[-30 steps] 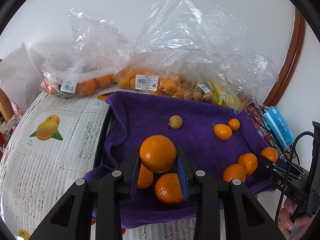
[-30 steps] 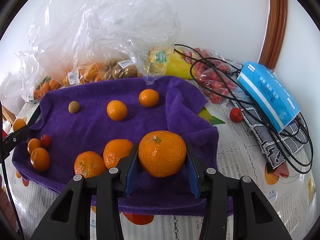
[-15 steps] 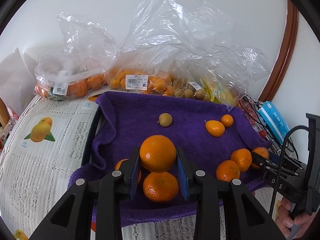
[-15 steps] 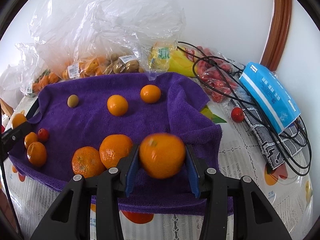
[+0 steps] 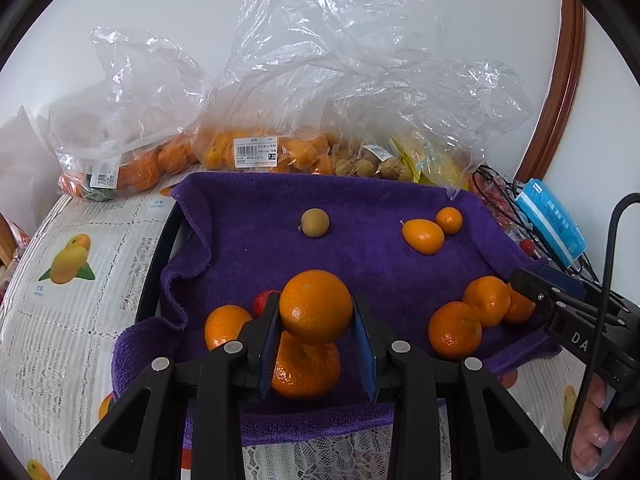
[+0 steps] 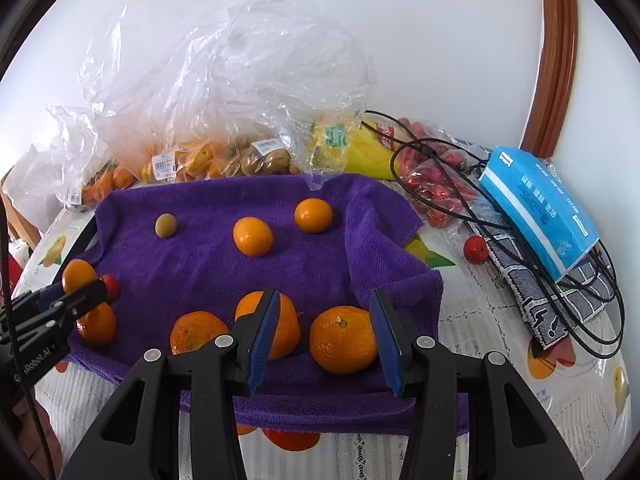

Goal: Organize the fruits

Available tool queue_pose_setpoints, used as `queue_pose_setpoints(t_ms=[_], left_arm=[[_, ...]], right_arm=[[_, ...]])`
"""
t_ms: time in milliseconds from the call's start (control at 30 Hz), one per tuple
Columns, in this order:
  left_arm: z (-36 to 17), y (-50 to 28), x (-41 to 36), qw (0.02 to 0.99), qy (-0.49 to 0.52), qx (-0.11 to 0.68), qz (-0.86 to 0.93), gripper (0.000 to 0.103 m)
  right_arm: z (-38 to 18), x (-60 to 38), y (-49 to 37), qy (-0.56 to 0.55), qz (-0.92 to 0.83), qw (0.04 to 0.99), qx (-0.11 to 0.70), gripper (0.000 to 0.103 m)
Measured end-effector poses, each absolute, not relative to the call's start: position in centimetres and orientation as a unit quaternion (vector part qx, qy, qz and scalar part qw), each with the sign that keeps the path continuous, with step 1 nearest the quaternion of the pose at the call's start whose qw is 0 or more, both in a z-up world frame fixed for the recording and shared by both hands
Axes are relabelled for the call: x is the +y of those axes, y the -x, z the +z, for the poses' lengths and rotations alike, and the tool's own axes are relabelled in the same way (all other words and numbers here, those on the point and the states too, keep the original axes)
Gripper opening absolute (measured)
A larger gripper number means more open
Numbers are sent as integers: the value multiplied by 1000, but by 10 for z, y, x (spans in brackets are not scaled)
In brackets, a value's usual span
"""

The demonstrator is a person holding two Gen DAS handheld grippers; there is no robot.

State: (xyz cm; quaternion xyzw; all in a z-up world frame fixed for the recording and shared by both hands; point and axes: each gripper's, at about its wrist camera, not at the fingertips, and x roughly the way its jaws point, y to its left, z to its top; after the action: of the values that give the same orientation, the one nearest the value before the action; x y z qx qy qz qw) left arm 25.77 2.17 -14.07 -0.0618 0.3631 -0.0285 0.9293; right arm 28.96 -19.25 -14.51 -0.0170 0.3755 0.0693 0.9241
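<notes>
- Left wrist view: left gripper (image 5: 316, 334) pinches an orange (image 5: 315, 306) above the purple towel (image 5: 360, 252); bag label (image 5: 256, 152) reads "7.2"; "DA" on right gripper (image 5: 520, 280).
- Right wrist view: right gripper (image 6: 324, 328) jaws opening, mandarin (image 6: 343, 345) lies free between them on the towel; "Robot.AI" on left gripper (image 6: 82, 286).

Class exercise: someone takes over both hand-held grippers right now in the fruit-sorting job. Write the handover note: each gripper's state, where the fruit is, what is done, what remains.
Left gripper: shut on an orange, held above the purple towel.
Right gripper: jaws opening; the mandarin between them sits on the towel, pads clear of it.
On the towel: two more mandarins left of the right gripper, two kumquats and a longan at the back, a small red fruit at the left.
Done: the right's mandarin is set down.
Left: place the left's orange; bagged fruit still behind the towel.
</notes>
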Motion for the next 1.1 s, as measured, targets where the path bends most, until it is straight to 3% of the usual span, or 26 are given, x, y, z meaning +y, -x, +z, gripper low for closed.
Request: queue_pose_setpoints(t_ms=[400,567,800,1100], left_arm=[[-143,-259,21,928,64,366,-22,33],[-139,-256,24,931,72,357,-21,49],[-135,-254,30,933,84,351,-15,54],[-115,-240,35,939,74,336,-12,59]], right_arm=[[-148,-187,-290,21,74,922,379,47],[-148,-185,-288,25,77,924,373,49],[-143,-184,-284,22,79,929,362,50],[-113,-180,-259,13,106,942,318,60]])
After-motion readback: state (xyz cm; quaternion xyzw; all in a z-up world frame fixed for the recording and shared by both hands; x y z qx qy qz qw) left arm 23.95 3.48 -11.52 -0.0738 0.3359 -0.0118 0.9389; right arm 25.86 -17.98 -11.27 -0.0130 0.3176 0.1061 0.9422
